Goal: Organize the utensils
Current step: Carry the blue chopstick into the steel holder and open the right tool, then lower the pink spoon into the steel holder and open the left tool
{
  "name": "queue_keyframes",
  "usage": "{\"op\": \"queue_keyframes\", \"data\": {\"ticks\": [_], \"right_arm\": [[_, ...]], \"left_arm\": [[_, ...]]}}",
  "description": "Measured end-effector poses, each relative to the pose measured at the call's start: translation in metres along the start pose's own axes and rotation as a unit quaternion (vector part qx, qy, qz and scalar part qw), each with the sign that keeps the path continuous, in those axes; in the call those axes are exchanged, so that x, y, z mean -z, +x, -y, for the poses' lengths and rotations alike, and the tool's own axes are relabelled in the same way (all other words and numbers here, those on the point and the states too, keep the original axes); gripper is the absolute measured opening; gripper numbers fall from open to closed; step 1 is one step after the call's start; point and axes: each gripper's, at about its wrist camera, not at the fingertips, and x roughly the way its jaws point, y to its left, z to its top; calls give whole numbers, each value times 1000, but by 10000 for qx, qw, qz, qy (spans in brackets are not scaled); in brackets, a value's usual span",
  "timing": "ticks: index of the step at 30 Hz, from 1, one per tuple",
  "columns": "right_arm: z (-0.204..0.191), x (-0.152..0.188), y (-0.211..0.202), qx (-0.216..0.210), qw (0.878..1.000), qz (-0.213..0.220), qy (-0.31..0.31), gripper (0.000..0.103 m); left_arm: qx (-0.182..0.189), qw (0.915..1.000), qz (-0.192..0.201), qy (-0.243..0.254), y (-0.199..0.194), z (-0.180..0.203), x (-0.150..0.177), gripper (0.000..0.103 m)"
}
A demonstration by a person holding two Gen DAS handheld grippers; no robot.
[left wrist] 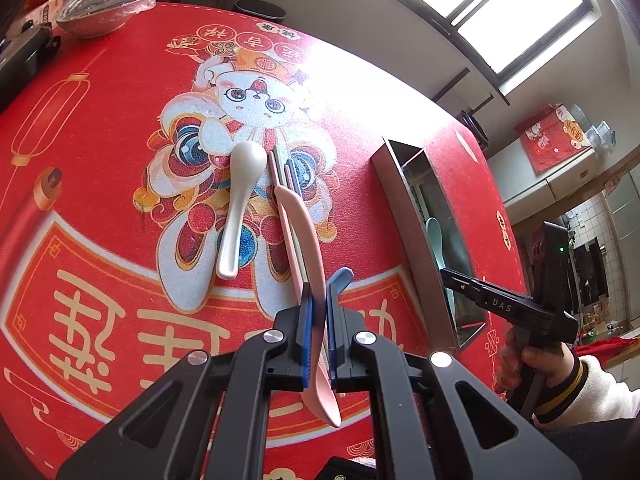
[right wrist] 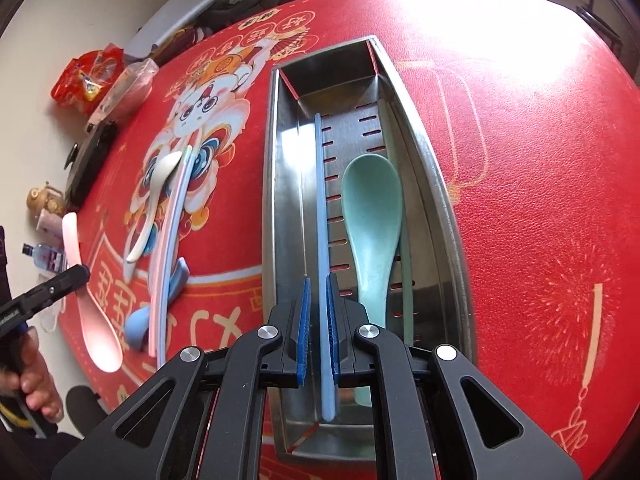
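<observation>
Left wrist view first: the left gripper (left wrist: pixel 319 300) has its blue pads clamped on the handle of a pale pink plastic spoon (left wrist: pixel 308 248), which hangs raised above the red printed tabletop (left wrist: pixel 100 208), bowl end pointing back toward the camera. Below it, a glossy white ceramic spoon (left wrist: pixel 240 200) lies on the cartoon print, just beside a bundle of pastel chopsticks (left wrist: pixel 286 172), and a light blue plastic spoon (left wrist: pixel 342 278) peeks out just right of the pads. Over on the right wrist view, the right gripper (right wrist: pixel 318 300) is pinched narrow on a single light blue chopstick (right wrist: pixel 322 240), held lengthwise over the long stainless steel utensil tray (right wrist: pixel 440 184). Inside that tray, a mint green plastic spoon (right wrist: pixel 372 216) lies bowl up on the slotted floor, alongside a pale green chopstick (right wrist: pixel 406 264) by the right wall. Far back on the tabletop, a plastic-wrapped bowl (left wrist: pixel 106 8) sits well apart from the utensils.
</observation>
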Motion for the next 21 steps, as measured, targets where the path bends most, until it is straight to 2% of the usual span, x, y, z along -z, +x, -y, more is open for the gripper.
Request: {"op": "queue_keyframes", "data": {"ticks": [2, 4, 5, 6, 7, 8, 10, 14, 16, 18, 21], "right_arm": [[0, 0, -10, 49, 9999, 95, -27, 9], [0, -1, -20, 101, 9997, 216, -40, 14], [1, -1, -25, 136, 9995, 288, -45, 25], [3, -1, -31, 153, 9992, 365, -42, 43], [4, -1, -37, 174, 9988, 463, -29, 52], [6, 0, -43, 176, 9982, 580, -24, 55], [9, 0, -52, 179, 9977, 659, -12, 55], [21, 2, -65, 135, 9966, 802, 106, 65], [29, 4, -70, 183, 9963, 826, 167, 72], [39, 6, -76, 155, 9959, 851, 271, 86], [56, 10, -82, 152, 9947, 889, 485, 86]], "left_arm": [[39, 10000, -28, 28, 2, 5, -3, 6], [100, 9999, -52, 82, 5, 13, -6, 6], [124, 9998, -67, 119, 7, 17, -7, 6], [156, 9997, -84, 161, 8, 22, -10, 6], [197, 9995, -102, 208, 10, 28, -12, 6], [243, 9993, -120, 263, 13, 35, -14, 6], [337, 9986, -168, 380, 18, 49, -18, 6], [529, 9960, -320, 647, 36, 82, -24, 6], [576, 9943, -401, 806, 46, 99, -26, 6], [650, 9927, -509, 881, 57, 112, -26, 6], [738, 9911, -684, 870, 76, 127, -28, 6]]}}
